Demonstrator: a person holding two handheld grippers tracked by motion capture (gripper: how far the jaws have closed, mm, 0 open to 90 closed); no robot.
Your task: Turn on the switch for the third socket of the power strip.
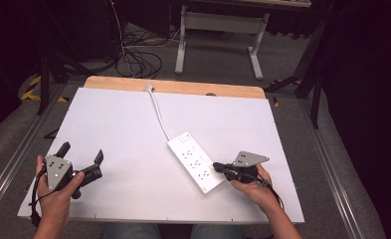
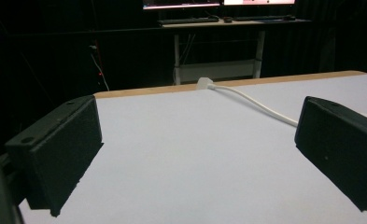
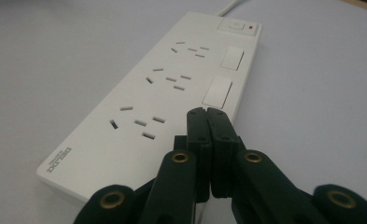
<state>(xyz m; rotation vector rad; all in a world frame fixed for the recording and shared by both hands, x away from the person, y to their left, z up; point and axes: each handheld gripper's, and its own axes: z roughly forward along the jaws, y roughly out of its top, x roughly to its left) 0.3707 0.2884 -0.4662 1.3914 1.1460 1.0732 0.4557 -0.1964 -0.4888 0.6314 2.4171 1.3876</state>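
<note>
Power strip [image 1: 195,161] is lying diagonally on the white surface [image 1: 123,129] while the right tool [image 3: 205,112], jaws closed on nothing, is hovering over its nearest rocker switch [image 3: 217,91], seemingly to press it; the left tool [image 1: 82,155] is waiting wide open and empty.

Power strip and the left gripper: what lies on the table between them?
Nothing: the high view shows bare white table between the left gripper and the power strip. The strip's cable runs away toward the far edge.

"DELIXI" on power strip [image 3: 139,116]
</note>
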